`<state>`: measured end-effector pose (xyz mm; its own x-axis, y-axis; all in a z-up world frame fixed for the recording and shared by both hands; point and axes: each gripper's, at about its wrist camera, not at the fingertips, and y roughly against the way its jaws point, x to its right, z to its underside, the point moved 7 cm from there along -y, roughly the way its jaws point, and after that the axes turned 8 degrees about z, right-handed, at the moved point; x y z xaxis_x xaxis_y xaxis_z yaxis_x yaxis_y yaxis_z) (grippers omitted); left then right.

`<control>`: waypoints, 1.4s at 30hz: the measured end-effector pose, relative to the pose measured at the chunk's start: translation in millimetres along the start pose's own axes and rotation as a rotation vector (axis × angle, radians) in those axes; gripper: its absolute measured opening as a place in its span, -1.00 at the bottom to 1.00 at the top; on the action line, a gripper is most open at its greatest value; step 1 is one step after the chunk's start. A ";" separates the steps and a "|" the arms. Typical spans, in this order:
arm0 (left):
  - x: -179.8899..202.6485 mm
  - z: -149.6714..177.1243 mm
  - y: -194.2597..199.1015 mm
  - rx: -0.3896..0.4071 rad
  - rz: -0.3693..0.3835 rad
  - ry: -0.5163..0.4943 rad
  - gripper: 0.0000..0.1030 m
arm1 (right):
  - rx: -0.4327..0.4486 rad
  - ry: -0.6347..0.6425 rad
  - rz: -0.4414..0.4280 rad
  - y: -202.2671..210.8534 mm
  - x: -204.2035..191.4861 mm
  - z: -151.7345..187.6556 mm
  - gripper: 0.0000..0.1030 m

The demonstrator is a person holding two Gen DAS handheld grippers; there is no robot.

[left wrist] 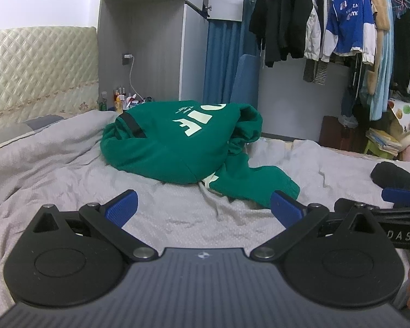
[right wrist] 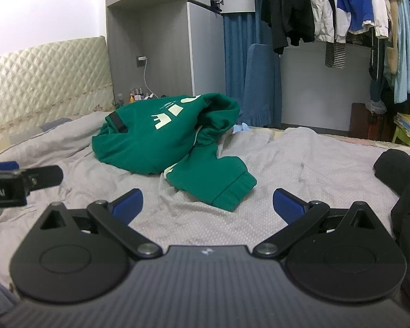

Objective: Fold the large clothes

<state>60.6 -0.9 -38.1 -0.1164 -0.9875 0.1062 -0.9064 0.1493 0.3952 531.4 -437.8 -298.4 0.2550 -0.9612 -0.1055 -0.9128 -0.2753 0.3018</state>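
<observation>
The green hoodie [left wrist: 177, 142] lies crumpled on the grey bedspread [left wrist: 54, 169], ahead of both grippers. The left gripper [left wrist: 203, 205] and right gripper [right wrist: 207, 203] gape wide, empty.

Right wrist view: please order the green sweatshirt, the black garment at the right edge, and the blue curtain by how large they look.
1. Green sweatshirt, widest in the picture.
2 and 3. Blue curtain and black garment: unsure, since the garment is near and cut off by the edge, and the curtain is far.
</observation>
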 end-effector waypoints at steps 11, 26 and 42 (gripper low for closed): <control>0.8 3.1 2.2 -0.002 0.011 0.000 1.00 | -0.002 0.014 0.007 -0.6 -4.2 1.7 1.00; -3.8 9.1 -8.0 0.010 0.071 0.052 1.00 | -0.010 -0.002 -0.003 -5.2 -5.1 1.7 1.00; -20.9 11.3 -71.4 0.018 0.082 0.002 1.00 | -0.020 0.008 -0.018 -34.5 -12.0 -12.6 1.00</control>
<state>123.2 8.6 -78.8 -0.1899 -0.9718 0.1400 -0.9008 0.2291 0.3688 563.9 -417.1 -295.6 0.2739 -0.9561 -0.1038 -0.9015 -0.2928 0.3188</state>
